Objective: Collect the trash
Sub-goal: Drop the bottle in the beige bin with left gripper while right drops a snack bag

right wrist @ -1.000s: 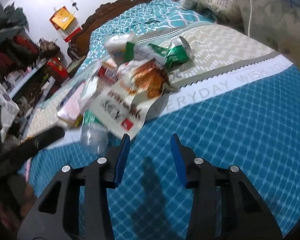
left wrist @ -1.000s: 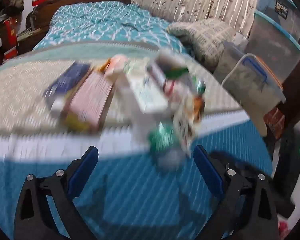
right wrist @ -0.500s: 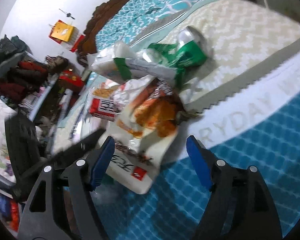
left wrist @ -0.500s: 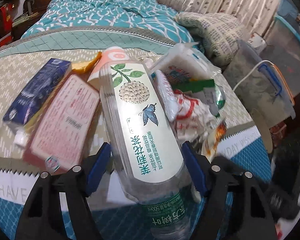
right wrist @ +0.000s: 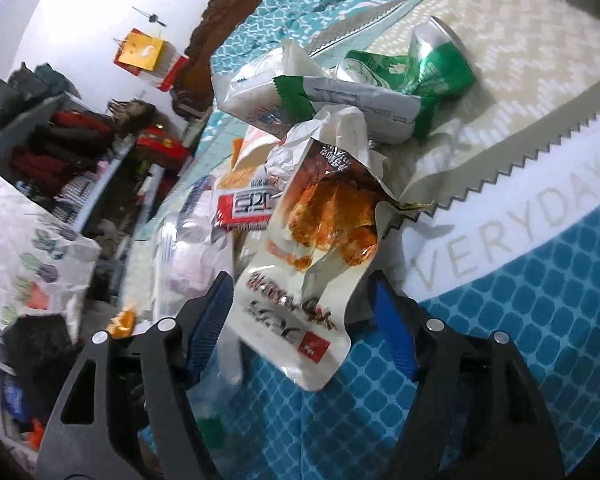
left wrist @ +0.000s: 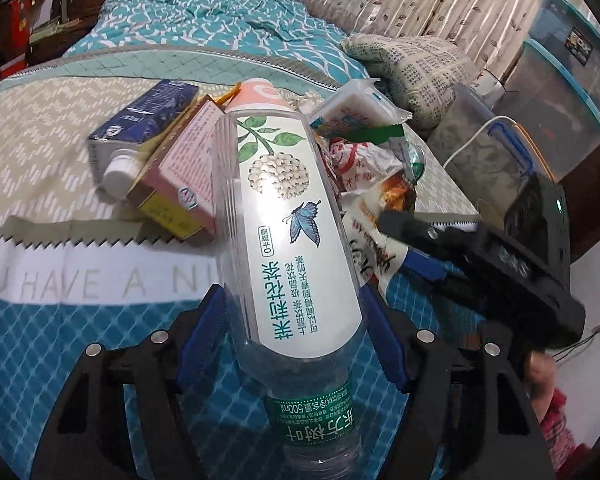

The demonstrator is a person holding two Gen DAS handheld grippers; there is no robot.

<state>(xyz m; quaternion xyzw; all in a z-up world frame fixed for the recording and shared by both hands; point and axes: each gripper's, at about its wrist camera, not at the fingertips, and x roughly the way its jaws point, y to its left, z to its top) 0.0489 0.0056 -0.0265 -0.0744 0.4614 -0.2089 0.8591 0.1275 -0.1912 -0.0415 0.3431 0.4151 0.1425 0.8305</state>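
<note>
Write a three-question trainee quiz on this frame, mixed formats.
1. True or false: the plastic bottle lies between the jaws of the left gripper.
2. What lies between the jaws of the right gripper? A pink box; B snack pouch; C blue carton.
3. What colour is the crushed can beyond the pouch?
Key: 1 true; 2 B; 3 green.

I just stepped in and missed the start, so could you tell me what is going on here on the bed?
A person with a gripper in each hand is collecting trash piled on the bedspread. The left gripper has its blue pads against both sides of a clear plastic bottle. The right gripper is open around a crumpled snack bag, not yet closed on it. A crushed green can and cartons lie untouched.
</note>
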